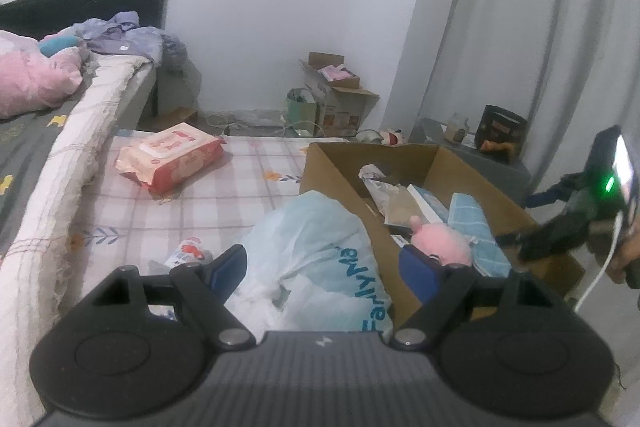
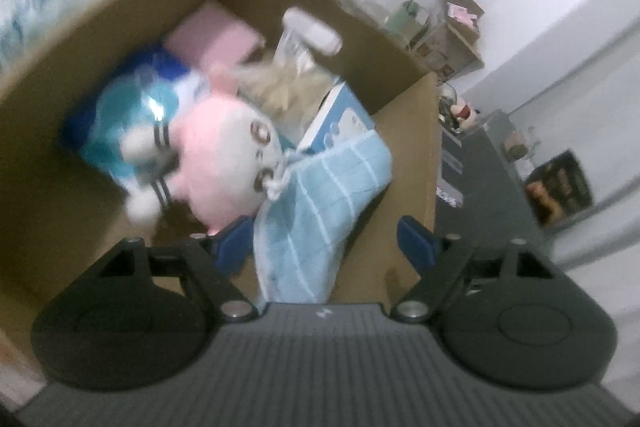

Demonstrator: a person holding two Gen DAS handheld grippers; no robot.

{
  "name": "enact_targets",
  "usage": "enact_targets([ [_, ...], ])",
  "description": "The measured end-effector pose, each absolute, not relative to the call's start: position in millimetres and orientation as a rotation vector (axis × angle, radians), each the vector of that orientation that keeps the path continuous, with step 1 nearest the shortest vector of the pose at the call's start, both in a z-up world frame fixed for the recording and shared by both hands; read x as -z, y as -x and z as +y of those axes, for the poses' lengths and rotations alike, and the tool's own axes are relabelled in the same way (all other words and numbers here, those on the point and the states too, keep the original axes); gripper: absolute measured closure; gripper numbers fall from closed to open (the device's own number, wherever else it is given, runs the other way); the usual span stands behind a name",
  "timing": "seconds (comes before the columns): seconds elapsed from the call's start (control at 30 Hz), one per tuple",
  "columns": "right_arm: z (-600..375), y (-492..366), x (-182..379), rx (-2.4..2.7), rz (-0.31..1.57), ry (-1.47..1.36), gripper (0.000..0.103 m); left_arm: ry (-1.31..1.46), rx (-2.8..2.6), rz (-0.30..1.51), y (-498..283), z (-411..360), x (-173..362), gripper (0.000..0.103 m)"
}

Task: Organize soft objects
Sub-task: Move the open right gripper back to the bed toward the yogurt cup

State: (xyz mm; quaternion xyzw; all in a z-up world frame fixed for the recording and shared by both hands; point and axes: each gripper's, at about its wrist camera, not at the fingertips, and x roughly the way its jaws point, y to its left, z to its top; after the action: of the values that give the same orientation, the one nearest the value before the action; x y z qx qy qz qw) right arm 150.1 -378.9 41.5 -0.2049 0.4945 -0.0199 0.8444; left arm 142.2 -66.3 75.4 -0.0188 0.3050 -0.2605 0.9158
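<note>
An open cardboard box (image 1: 332, 179) (image 2: 404, 147) stands on the checked mattress (image 1: 224, 203). Inside lie a pink plush toy (image 1: 442, 241) (image 2: 224, 163), a light blue checked towel (image 1: 476, 227) (image 2: 316, 203) and some packets. The towel hangs over the box's near wall, up between the spread fingers of my right gripper (image 2: 323, 245), which is open above the box; its right pad stands apart from the cloth. My left gripper (image 1: 324, 273) is open over a pale blue plastic bag (image 1: 316, 243) that leans on the box's left wall.
A pink wipes pack (image 1: 170, 157) and a small packet (image 1: 188, 253) lie on the mattress. A higher bed with a pink pillow (image 1: 32, 79) borders the left. Cardboard boxes (image 1: 340, 99) sit in the far corner, a grey table (image 1: 516, 163) beside the curtain. A hand (image 1: 624, 263) shows at the right edge.
</note>
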Motion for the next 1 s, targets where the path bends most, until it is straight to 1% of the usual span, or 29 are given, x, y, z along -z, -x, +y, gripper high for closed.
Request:
enact_targets([
  [0.07,-393,-147,-60,0.032,0.996,0.242,0.024,0.047,0.523,0.627,-138,-60,-77,0.018],
  [0.17,-419,-146,-74,0.023,0.950,-0.064,0.024,0.068,0.495,0.624,-129,-47,-78,0.016],
  [0.27,-441,-156,-62,0.043,0.949,-0.301,0.024,0.070,0.460,0.617,-118,-33,-79,0.016],
  [0.37,-445,-154,-53,0.055,0.942,-0.420,0.024,0.067,0.432,0.599,-105,-16,-79,0.012],
  [0.4,-443,-149,-53,0.052,0.929,-0.449,0.024,0.067,0.431,0.594,-102,-11,-79,0.007],
  [0.43,-440,-146,-48,0.047,0.914,-0.476,0.024,0.068,0.426,0.589,-96,-4,-78,0.006],
  [0.5,-433,-139,-45,0.026,0.871,-0.527,0.024,0.071,0.408,0.594,-90,4,-74,0.005],
  [0.63,-403,-122,-48,-0.024,0.795,-0.533,0.021,0.099,0.397,0.630,-83,17,-66,0.005],
  [0.87,-342,-100,-84,-0.170,0.674,-0.503,0.019,0.067,0.414,0.632,-58,22,-56,0.005],
  [1.0,-308,-98,-98,-0.263,0.664,-0.489,0.018,0.055,0.419,0.650,-47,23,-46,0.006],
])
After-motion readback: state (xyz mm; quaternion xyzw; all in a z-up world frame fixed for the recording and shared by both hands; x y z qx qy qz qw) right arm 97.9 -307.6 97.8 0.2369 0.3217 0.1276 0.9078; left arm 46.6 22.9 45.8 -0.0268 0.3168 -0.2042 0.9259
